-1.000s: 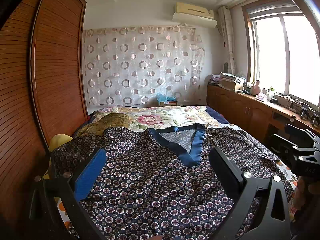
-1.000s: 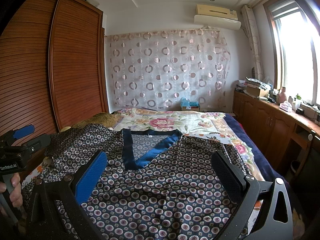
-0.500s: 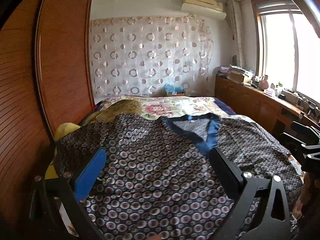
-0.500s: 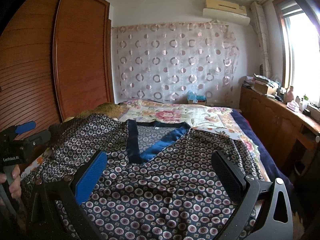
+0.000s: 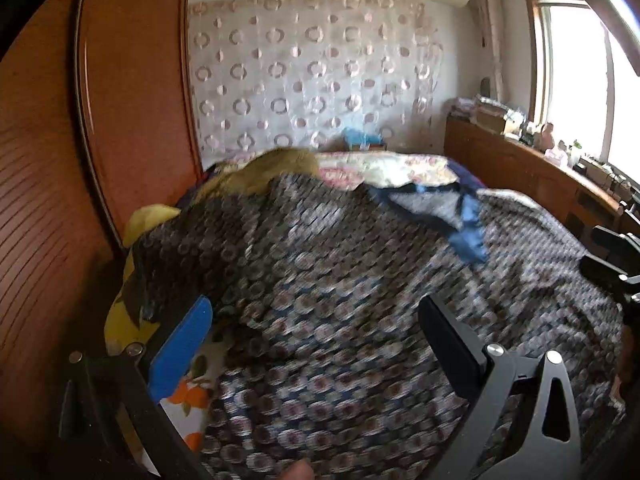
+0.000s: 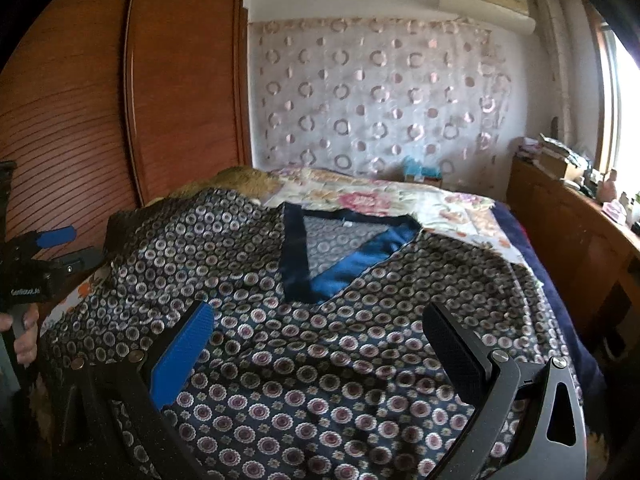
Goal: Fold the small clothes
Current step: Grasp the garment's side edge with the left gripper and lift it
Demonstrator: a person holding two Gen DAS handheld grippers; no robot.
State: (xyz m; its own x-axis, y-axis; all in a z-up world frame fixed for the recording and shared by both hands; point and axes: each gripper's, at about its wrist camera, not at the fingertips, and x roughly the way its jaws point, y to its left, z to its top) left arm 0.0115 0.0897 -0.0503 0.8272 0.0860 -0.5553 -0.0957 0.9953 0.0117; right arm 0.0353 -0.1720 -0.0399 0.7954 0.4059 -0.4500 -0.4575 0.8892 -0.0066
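Since the earlier frame, both cameras are being swung leftward, so the wooden wardrobe (image 5: 120,120) is filling more of each view. Motion blur is being shown only by the left wrist view, where the patterned garment (image 5: 340,300) is smeared; its circle print and blue neckline (image 6: 320,256) are being rendered sharply in the right wrist view. The garment is being seen spread flat on the bed (image 6: 400,196). The left gripper (image 5: 316,340) and the right gripper (image 6: 320,340) are being held with jaws spread wide above the cloth, nothing between them. The garment's near hem is being cut off below both frames.
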